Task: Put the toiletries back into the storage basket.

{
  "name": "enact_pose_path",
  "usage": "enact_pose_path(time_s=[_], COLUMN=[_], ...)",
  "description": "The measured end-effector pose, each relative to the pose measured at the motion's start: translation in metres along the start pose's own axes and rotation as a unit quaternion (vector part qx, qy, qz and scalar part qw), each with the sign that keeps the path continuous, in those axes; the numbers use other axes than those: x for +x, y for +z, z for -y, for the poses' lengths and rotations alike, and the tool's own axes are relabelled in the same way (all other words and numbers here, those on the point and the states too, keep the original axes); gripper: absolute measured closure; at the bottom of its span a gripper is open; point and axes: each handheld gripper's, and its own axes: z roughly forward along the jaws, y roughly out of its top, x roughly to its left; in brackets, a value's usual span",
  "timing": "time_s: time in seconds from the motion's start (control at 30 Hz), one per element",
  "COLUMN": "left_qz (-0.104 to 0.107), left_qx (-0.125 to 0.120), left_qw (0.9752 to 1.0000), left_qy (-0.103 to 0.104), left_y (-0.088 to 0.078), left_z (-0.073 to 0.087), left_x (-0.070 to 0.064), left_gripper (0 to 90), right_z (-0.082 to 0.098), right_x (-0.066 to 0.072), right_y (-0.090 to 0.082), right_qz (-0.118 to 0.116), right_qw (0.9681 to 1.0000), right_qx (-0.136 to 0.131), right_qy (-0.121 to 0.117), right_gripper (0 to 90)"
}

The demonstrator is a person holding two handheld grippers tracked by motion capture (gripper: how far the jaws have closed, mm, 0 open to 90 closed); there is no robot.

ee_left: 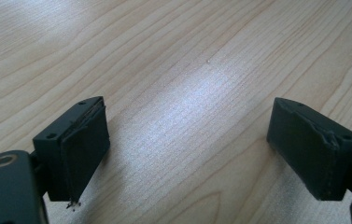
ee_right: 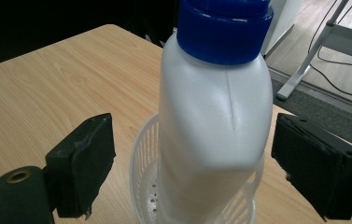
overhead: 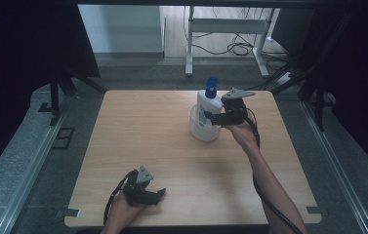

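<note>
From the high view I see my right gripper (overhead: pixel 214 117) at the far right part of the table (overhead: pixel 172 161), level with a white bottle (overhead: pixel 208 105) that stands upright in a small white basket (overhead: pixel 202 131); my left gripper (overhead: pixel 154 195) rests near the front edge, well apart from both. That view alone shows a dark label on the side of the bottle facing me, but I cannot read its writing. It also shows the blue cap (overhead: pixel 212 87) as a tall, narrow top, while the right gripper view cuts the cap (ee_right: pixel 225 28) off at the frame's upper edge. The right gripper view adds the close detail: the bottle (ee_right: pixel 213 126) stands between my two black jaws, with a clear gap to the left jaw and a narrow gap to the right one, so the right gripper (ee_right: pixel 192 163) is part open and grips nothing. The perforated basket (ee_right: pixel 143 158) wall curves just below and ahead of the jaws. The left gripper view shows my left gripper (ee_left: pixel 187 154) spread wide over bare wood (ee_left: pixel 164 70), holding and touching nothing.
</note>
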Motion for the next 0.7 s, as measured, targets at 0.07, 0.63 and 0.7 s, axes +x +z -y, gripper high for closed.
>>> enact_pose_path(time_s=[0.07, 0.63, 0.7], left_qz=[0.0, 0.0, 0.0], left_qx=[0.0, 0.001, 0.001], left_qw=[1.0, 1.0, 1.0], left_qy=[0.0, 0.0, 0.001], left_y=[0.0, 0.0, 0.0], left_z=[0.0, 0.0, 0.0], left_x=[0.0, 0.0, 0.0], left_gripper=[12.3, 12.3, 12.3], right_z=[0.0, 0.003, 0.004], right_x=[0.0, 0.001, 0.001], right_y=[-0.001, -0.025, -0.029], right_qz=[-0.001, -0.008, -0.008], right_qw=[1.0, 0.9999, 0.9999], right_qx=[-0.001, -0.004, -0.004], right_qy=[0.001, -0.006, -0.006], right_gripper=[13.1, 12.9, 12.8])
